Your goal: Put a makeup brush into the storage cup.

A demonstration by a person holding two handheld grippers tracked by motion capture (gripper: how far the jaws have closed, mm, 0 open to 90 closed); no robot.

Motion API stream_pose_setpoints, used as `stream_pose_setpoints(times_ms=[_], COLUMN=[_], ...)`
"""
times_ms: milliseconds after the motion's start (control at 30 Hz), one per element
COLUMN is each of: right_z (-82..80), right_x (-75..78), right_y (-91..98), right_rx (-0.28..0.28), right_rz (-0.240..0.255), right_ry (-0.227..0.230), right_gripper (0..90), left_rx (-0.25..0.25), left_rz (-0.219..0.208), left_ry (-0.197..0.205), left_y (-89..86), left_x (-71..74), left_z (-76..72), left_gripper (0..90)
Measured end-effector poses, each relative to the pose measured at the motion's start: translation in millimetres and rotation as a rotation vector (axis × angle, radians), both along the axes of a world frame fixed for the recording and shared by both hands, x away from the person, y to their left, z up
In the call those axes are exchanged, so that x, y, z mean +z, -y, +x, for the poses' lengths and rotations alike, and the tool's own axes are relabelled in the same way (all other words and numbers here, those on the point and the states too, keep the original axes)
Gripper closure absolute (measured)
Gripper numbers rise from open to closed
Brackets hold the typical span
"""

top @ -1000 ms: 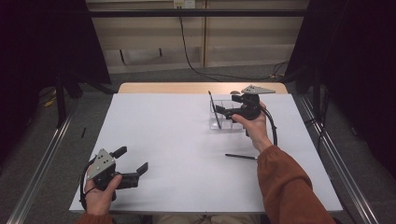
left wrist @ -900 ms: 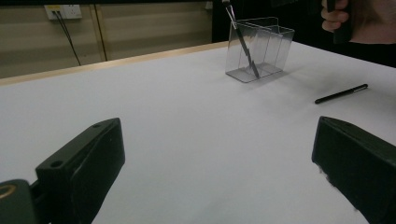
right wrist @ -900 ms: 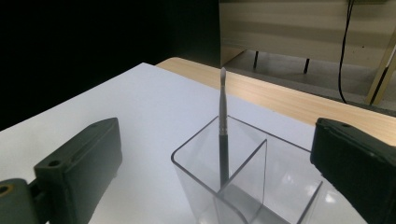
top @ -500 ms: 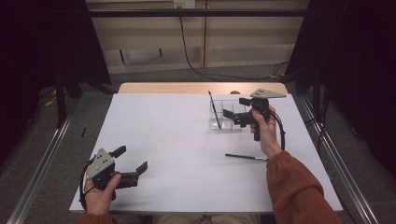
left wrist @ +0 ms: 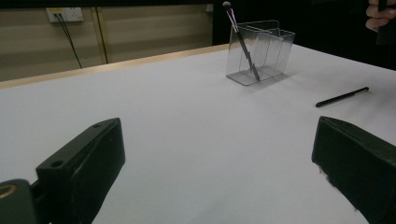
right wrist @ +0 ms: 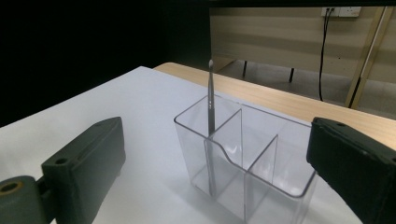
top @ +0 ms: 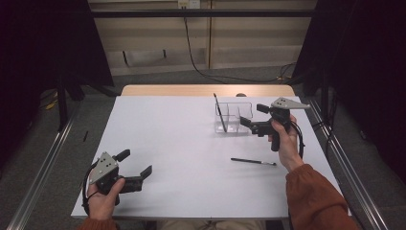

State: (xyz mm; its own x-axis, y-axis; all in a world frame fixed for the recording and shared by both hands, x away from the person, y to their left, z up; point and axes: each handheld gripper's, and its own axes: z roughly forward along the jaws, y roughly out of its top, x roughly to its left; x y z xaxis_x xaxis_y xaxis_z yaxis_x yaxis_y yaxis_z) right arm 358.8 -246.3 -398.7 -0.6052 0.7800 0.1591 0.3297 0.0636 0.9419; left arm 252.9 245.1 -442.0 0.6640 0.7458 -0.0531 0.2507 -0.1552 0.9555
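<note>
A clear plastic organizer (top: pixel 233 118) (left wrist: pixel 261 50) (right wrist: pixel 247 158) with three compartments stands at the back right of the white table (top: pixel 182 139). One thin black brush (top: pixel 220 113) (left wrist: pixel 240 39) (right wrist: pixel 210 100) leans upright in its left compartment. A second black brush (top: pixel 253 162) (left wrist: pixel 342 97) lies flat on the table, nearer the person. My right gripper (top: pixel 252 116) (right wrist: pixel 215 154) is open and empty, held just right of the organizer and facing it. Near the front left corner my left gripper (top: pixel 135 163) (left wrist: pixel 217 144) rests low over the table, open and empty.
A wooden strip (top: pixel 206 90) runs along the table's far edge. Metal rails (top: pixel 342 158) flank both sides. A black cable (top: pixel 191 43) hangs down the back wall. The person's right hand (left wrist: pixel 380 14) is at the top right of the left gripper view.
My right gripper has drawn back from the organizer, to the right and toward the person, empty. The left gripper has stayed put.
</note>
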Motion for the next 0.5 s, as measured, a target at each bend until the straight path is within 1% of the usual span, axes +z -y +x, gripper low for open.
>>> stream_pose_setpoints(times_ms=[133,167,300,433,500], right_z=[-7.9,-10.1,-18.2,-25.6,-30.3], right_x=[-1.4,-1.5,-3.0,-3.1,-2.5], right_y=[5.3,7.3,16.0,23.0,24.8], right_rx=[0.008,-0.002,-0.015,-0.012,-0.015], right_rz=[-0.008,-0.005,-0.003,0.004,-0.005], right_ry=[-0.006,0.004,0.001,-0.006,-0.003], right_gripper=[2.3,2.2,1.6,1.2,1.3], left_rx=[0.003,0.003,0.005,0.003,0.002], left_rz=[-0.003,-0.004,-0.003,-0.003,-0.004], left_ry=[0.002,0.002,0.001,0.010,0.015], left_y=[-1.4,-1.8,-1.4,-1.0,-1.5], left_x=[0.4,0.4,0.4,1.3,1.6], left_z=[-0.5,-0.6,-0.1,-0.8,-1.0], left_gripper=[2.7,2.7,2.7,2.6,2.7])
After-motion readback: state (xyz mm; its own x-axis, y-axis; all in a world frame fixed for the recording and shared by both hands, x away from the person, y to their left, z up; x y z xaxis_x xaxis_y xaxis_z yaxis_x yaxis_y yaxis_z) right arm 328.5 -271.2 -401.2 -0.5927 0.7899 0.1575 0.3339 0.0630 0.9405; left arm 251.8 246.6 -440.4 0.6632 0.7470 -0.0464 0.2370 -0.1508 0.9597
